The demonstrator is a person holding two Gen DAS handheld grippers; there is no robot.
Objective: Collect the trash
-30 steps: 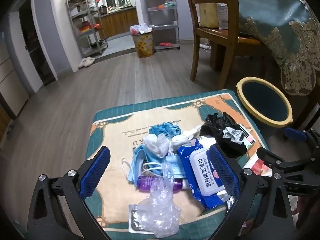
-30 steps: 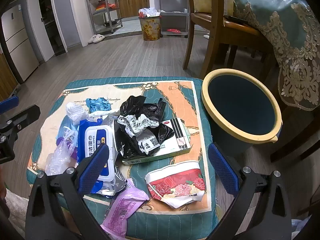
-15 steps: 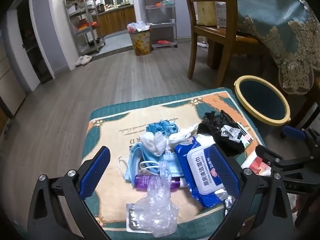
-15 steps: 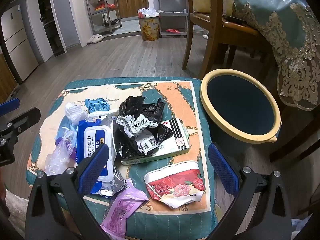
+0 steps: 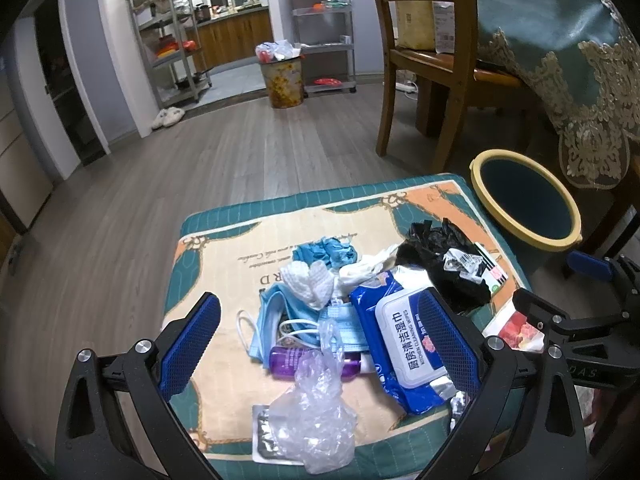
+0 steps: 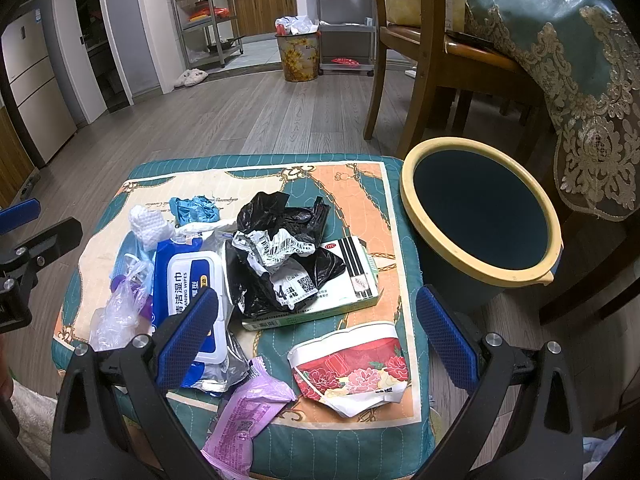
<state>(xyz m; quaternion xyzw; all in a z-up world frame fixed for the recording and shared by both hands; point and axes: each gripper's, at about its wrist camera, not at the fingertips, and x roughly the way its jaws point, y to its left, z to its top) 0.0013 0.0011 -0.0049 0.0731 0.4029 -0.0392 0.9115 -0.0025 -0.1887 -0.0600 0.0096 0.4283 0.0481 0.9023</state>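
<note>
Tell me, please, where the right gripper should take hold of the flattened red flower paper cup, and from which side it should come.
Grip the red paper cup across its torn white lower edge, which looks lifted a little off the cushion. The open right gripper already hangs near it, so come from above and the near side. The cup lies flat and clear of the box, so nothing blocks this.

The left gripper (image 5: 316, 344), blue-padded jaws spread wide, hangs over a teal and orange patterned cushion (image 5: 224, 248) heaped with litter. Near the cushion's front edge lies a crumpled clear plastic bag (image 5: 316, 408), touching a small purple bottle (image 5: 288, 360) just behind it. Right of the bottle sits a blue wet-wipe pack with a white lid (image 5: 404, 344). Behind the pack lies a crumpled black plastic bag (image 5: 440, 248). Beyond the cushion's right corner stands a dark bin with a yellow rim (image 5: 524, 236), seemingly empty.
</note>
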